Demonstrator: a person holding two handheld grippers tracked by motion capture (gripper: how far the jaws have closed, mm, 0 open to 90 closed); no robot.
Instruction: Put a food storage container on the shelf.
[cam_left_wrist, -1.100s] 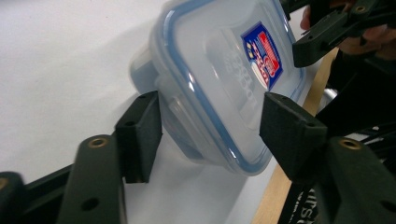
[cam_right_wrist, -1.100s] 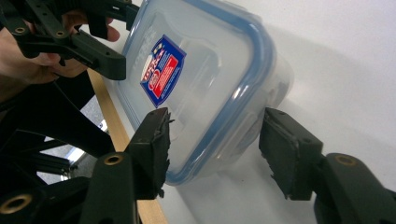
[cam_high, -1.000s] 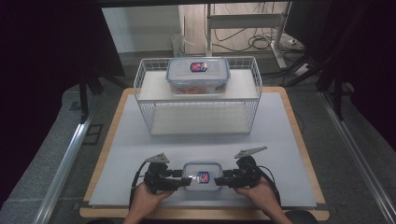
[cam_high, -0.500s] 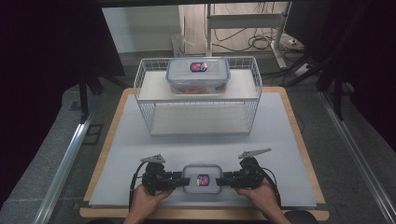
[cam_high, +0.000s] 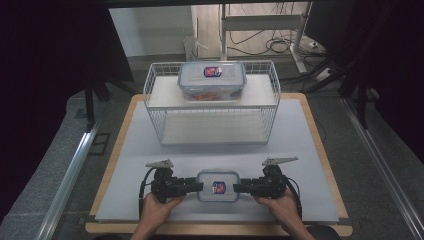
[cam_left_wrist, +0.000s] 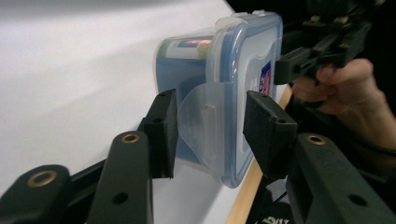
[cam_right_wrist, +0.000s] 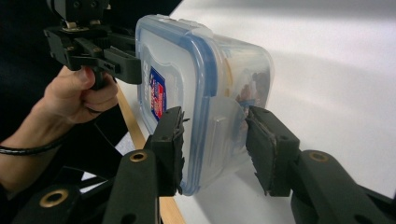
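High view: my left gripper (cam_high: 199, 185) and right gripper (cam_high: 236, 188) bracketed the container (cam_high: 217, 185) at six o'clock, jaws just narrowing, flanking its latches, not gripping.

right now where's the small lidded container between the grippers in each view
High view: small container, bottom centre on the white mat.
Left gripper view: centre, its end clip between the jaws.
Right gripper view: centre, its other end between the jaws.
Shared landmark: the red and blue label on its lid.

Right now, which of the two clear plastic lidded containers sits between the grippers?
The near clear plastic container with the blue-sealed lid, on the white mat, flanked by both grippers; the other clear container rests atop the white wire rack.
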